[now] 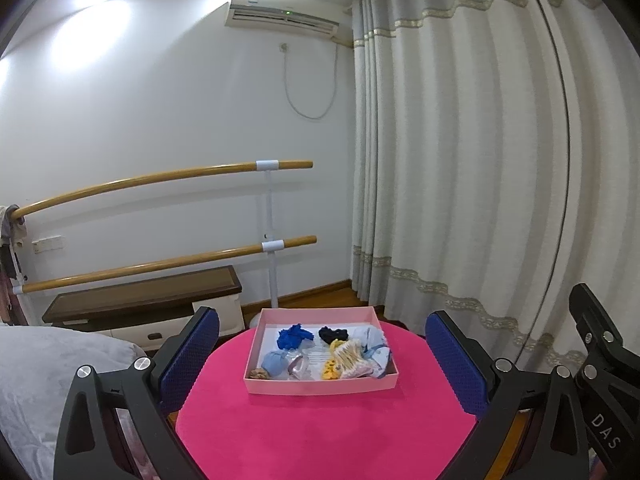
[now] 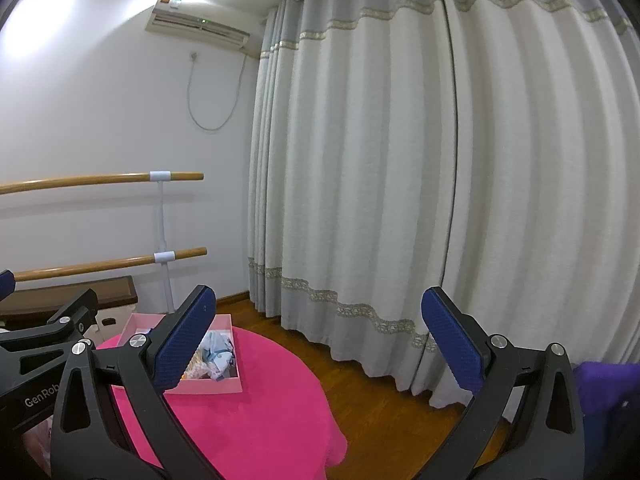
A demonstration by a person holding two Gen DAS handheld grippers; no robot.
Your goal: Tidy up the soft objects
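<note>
A shallow pink box point(image 1: 320, 387) sits on a round table with a pink cloth point(image 1: 320, 432). Inside lie several soft items: a blue bunch point(image 1: 294, 336), a black one point(image 1: 334, 334), a pale blue ball point(image 1: 274, 361), yellow patterned fabric point(image 1: 346, 358) and light blue cloth point(image 1: 376, 346). My left gripper point(image 1: 322, 356) stands open in front of the box, above the table, holding nothing. My right gripper point(image 2: 320, 336) is also open and empty, to the right of the box point(image 2: 204, 389), whose left half its left finger point(image 2: 184, 340) hides.
A curtain point(image 1: 480, 160) hangs close behind and to the right of the table. Two wooden rails point(image 1: 160, 178) and a dark bench point(image 1: 144, 296) line the left wall. A grey cushion point(image 1: 48, 368) lies at the left. Wooden floor point(image 2: 392, 412) shows on the right.
</note>
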